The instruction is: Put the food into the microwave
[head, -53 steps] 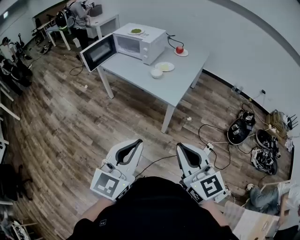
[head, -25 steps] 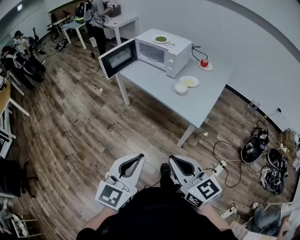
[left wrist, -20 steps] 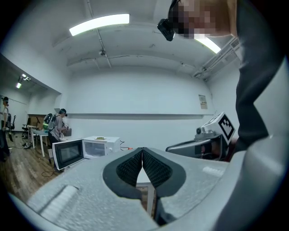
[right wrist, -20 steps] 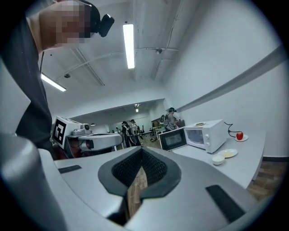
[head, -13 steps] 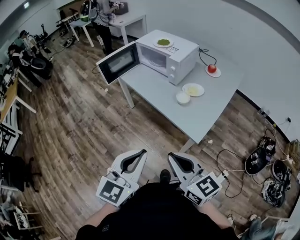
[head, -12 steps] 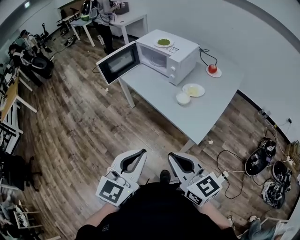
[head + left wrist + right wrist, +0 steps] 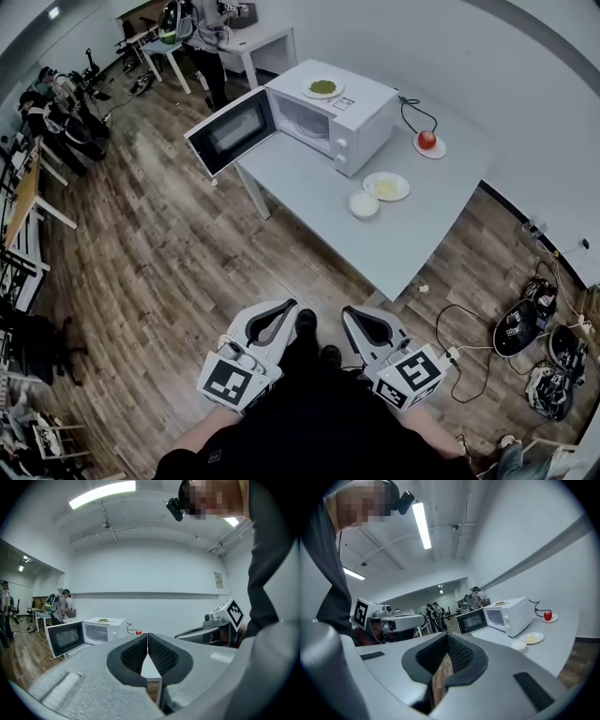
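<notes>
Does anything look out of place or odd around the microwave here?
One thing: a plate of green food sits on top of the microwave, not on the table. The door hangs open past the table's edge. Nothing looks spilled.

readable text: none | wall notice point(image 7: 218, 580): too small | microwave point(image 7: 370, 101) sticker: blurred

On the table point(image 7: 412, 246) stands a microwave point(image 7: 356, 112), a dish point(image 7: 322, 88) on top, its door point(image 7: 230, 133) open leftward; right of it lie a bowl point(image 7: 364, 203), a plate point(image 7: 386, 186) and, farther back, a fruit point(image 7: 427, 140) on a saucer point(image 7: 438, 151).
</notes>
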